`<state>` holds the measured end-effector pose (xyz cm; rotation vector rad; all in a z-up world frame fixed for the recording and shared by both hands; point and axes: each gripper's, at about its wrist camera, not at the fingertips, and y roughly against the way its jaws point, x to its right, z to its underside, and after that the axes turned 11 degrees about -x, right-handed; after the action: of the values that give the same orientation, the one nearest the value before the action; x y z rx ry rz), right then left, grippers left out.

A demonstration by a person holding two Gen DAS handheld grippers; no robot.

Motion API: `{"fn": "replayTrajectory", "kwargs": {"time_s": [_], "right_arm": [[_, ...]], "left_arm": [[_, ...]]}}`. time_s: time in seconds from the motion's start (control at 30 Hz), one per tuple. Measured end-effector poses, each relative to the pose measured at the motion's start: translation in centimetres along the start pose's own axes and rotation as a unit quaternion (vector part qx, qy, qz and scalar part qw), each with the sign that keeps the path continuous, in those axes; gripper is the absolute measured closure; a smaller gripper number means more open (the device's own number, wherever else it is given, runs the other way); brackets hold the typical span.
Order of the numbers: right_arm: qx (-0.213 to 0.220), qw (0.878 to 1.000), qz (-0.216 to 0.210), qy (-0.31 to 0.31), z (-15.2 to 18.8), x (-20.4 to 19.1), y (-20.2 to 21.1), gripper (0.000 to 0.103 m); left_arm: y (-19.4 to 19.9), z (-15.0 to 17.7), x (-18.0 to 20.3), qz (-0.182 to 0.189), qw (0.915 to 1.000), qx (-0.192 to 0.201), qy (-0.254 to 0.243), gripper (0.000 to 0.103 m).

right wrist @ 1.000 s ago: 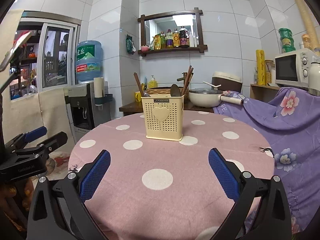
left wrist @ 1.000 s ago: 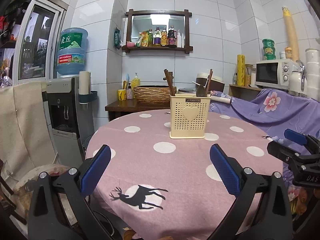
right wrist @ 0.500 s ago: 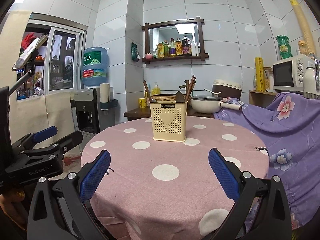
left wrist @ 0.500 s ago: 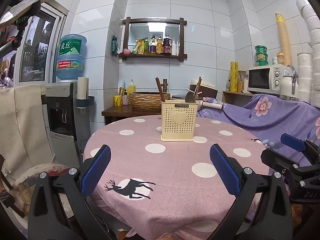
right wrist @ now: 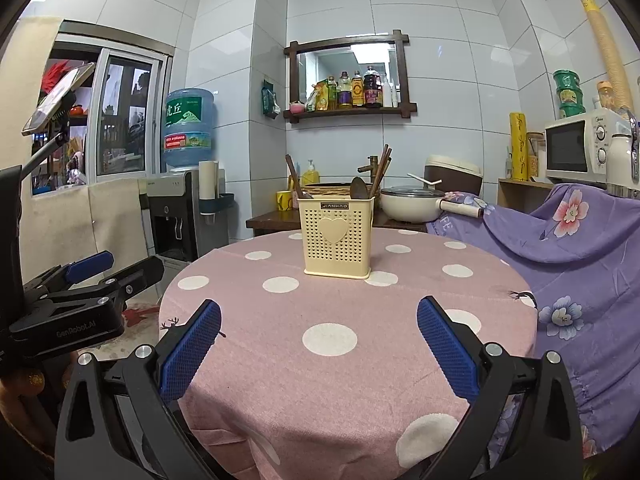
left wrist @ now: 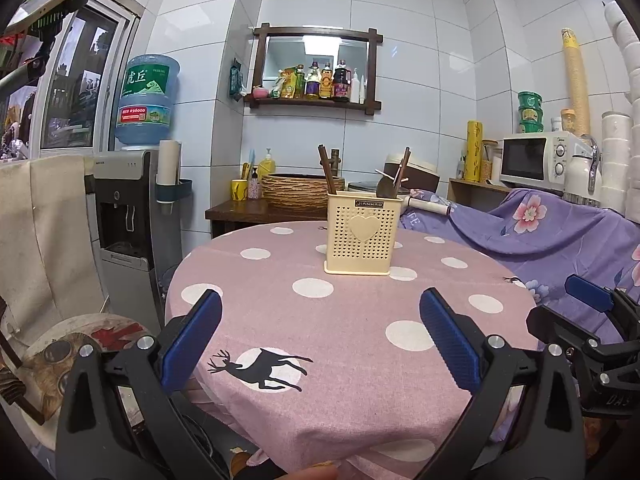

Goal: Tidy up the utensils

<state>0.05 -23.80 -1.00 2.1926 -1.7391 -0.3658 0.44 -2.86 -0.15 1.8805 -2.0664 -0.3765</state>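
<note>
A cream perforated utensil holder (left wrist: 363, 233) with a heart on its front stands upright near the far side of the round pink polka-dot table (left wrist: 344, 320). It also shows in the right wrist view (right wrist: 337, 236). Wooden chopsticks (left wrist: 327, 171) and a dark spoon (right wrist: 358, 188) stick up out of it. My left gripper (left wrist: 320, 340) is open and empty, held back at the table's near edge. My right gripper (right wrist: 318, 344) is open and empty, also at the near edge. Each gripper shows at the side of the other's view.
A water dispenser (left wrist: 132, 208) stands left of the table. A dark side table (left wrist: 256, 212) with a woven basket sits behind it. A purple floral cloth (left wrist: 532, 228) covers the furniture on the right, with a microwave (left wrist: 540, 158) behind.
Both grippers have drawn back from the table and the holder now looks smaller and farther away. Both stayed open and empty.
</note>
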Motion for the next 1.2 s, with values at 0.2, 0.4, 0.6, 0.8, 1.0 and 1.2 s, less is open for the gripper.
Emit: {"fn": "replayTrajectory", "kwargs": {"time_s": [0.2,0.4,0.6,0.8,1.0,1.2], "right_arm": [[-0.003,1.000,0.000,0.000,0.1,-0.1,-0.2,0.006],[-0.004,1.000,0.001,-0.001,0.1,-0.2,-0.3,0.006],[-0.009,1.000,0.000,0.001,0.1,-0.2,-0.4,0.006],[-0.012,1.000,0.001,0.003,0.1,-0.2,-0.5,0.006],[-0.014,1.000,0.001,0.003,0.2,-0.2,-0.6,0.006],[-0.017,1.000,0.002,0.004,0.2,-0.3,-0.8,0.006]], "left_arm": [[-0.2,0.0,0.1,-0.002,1.0000,-0.001,-0.005,0.006],[-0.4,0.0,0.0,0.007,0.9999,-0.008,-0.003,0.006],[-0.4,0.0,0.2,0.001,0.9999,-0.005,-0.009,0.006],[-0.7,0.0,0.3,0.000,0.9999,-0.009,-0.007,0.006],[-1.0,0.1,0.2,0.001,0.9999,-0.016,-0.004,0.006],[-1.2,0.1,0.2,0.000,0.9998,-0.018,-0.006,0.006]]}}
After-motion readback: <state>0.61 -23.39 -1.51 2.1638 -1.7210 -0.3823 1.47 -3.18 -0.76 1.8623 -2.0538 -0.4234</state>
